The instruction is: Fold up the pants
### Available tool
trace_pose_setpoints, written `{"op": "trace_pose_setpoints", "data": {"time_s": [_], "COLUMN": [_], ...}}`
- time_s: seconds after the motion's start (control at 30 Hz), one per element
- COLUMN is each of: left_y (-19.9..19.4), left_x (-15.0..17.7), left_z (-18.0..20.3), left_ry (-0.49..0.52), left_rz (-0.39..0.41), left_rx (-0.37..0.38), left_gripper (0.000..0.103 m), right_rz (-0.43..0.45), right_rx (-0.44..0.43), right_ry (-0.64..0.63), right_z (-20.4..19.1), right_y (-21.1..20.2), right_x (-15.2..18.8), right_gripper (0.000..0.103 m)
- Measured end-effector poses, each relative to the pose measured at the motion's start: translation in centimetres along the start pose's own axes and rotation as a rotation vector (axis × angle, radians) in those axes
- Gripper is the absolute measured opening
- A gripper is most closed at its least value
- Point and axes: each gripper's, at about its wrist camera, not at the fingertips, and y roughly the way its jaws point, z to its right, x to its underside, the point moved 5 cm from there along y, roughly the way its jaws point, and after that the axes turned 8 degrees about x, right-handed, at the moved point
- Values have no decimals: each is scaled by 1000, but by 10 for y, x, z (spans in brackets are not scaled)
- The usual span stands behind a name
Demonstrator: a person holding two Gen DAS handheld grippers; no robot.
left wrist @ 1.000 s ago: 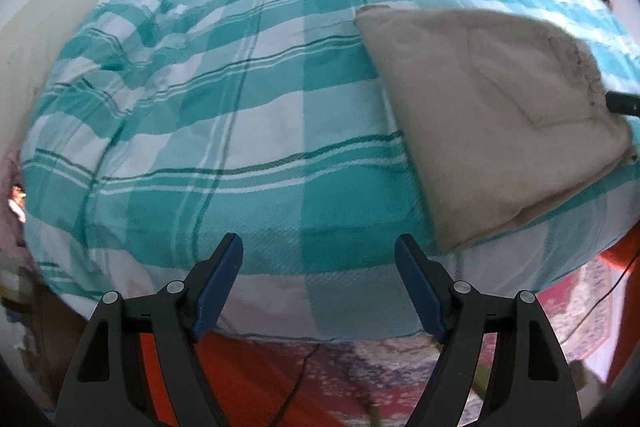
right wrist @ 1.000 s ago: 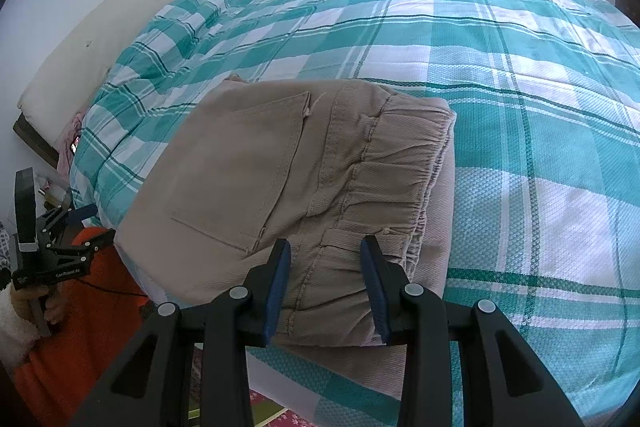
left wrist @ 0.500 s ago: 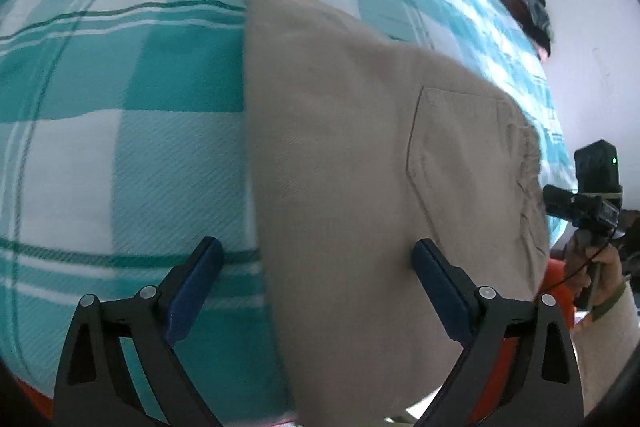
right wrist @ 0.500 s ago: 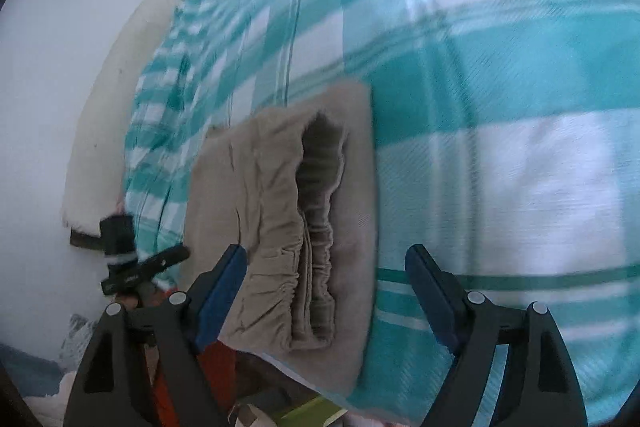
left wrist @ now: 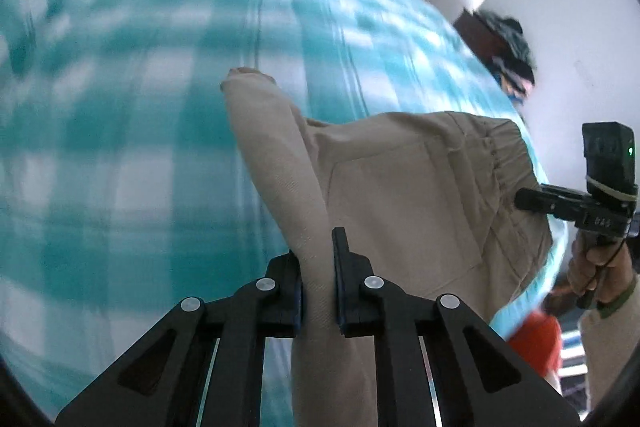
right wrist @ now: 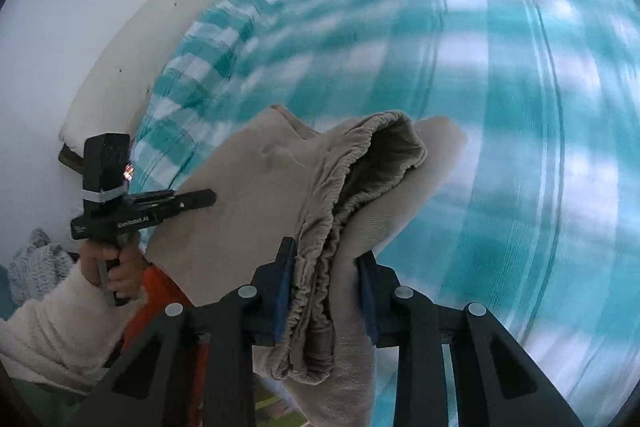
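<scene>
The folded beige pants are lifted off the teal checked bedspread. My left gripper is shut on the folded edge of the pants, away from the waistband. My right gripper is shut on the bunched elastic waistband end of the pants. The waistband opening gapes above the right fingers. Each gripper shows in the other's view: the right one at the waistband, the left one at the far edge. The background is motion-blurred.
The bedspread fills both views. A cream headboard or pillow lies at the far left in the right wrist view. Dark clothes are piled by the wall. Orange fabric and a rug lie below the bed edge.
Both grippers were open around the pants' ends half a second ago. Now both have shut on the pants and lifted them off the bed; the views swing quickly.
</scene>
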Motion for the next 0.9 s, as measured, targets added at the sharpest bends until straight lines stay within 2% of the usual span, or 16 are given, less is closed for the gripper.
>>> {"op": "trace_pose_setpoints", "data": {"time_s": [0.03,0.07,0.1,0.13,0.17,0.2,0.23,0.3,0.33,0.4,0.47,0.53,0.6,0.67,0.8,0.9], "left_y": [2,3,5,7,6,4,-3,-12,-18,-27,-29,-26,-22,-16,-32,-45], "left_x": [-22,-34,-46,-59,-64,-68,-67,-56,-44,-21,5,34,63,80,101,104], "left_z": [0,-3,-4,-8,-11,-13,-13,-11,-8,-4,-2,2,8,17,40,56], "left_ry": [35,67,98,145,171,193,214,231,243,238,177,129,122,128,145,147], "left_rz": [32,54,76,110,133,157,194,239,275,302,274,218,128,74,84,109], "left_rx": [-36,-81,-134,-239,-304,-363,-424,-465,-502,-563,-568,-529,-529,-537,-498,-463], "left_gripper": [13,22,35,45,69,83,85,97,100,101,101,101,101,101,101,101], "right_rz": [27,57,84,108,128,135,144,187,204,222,218,215,193,180,194,211], "right_rx": [8,7,10,18,41,70,121,262,314,411,486,515,520,532,586,596], "right_ry": [-1,4,4,5,11,23,45,78,68,17,-11,-1,22,34,42,29], "right_z": [2,6,9,14,23,26,32,50,53,48,43,34,21,4,-32,-56], "right_y": [0,0,2,5,8,13,16,8,2,-10,-21,-30,-34,-37,-46,-51], "right_x": [-19,-39,-59,-75,-92,-105,-116,-121,-118,-108,-86,-59,-28,3,57,75], "right_gripper": [30,30,30,33,35,44,66,91,92,93,94,94,94,94,94,94]}}
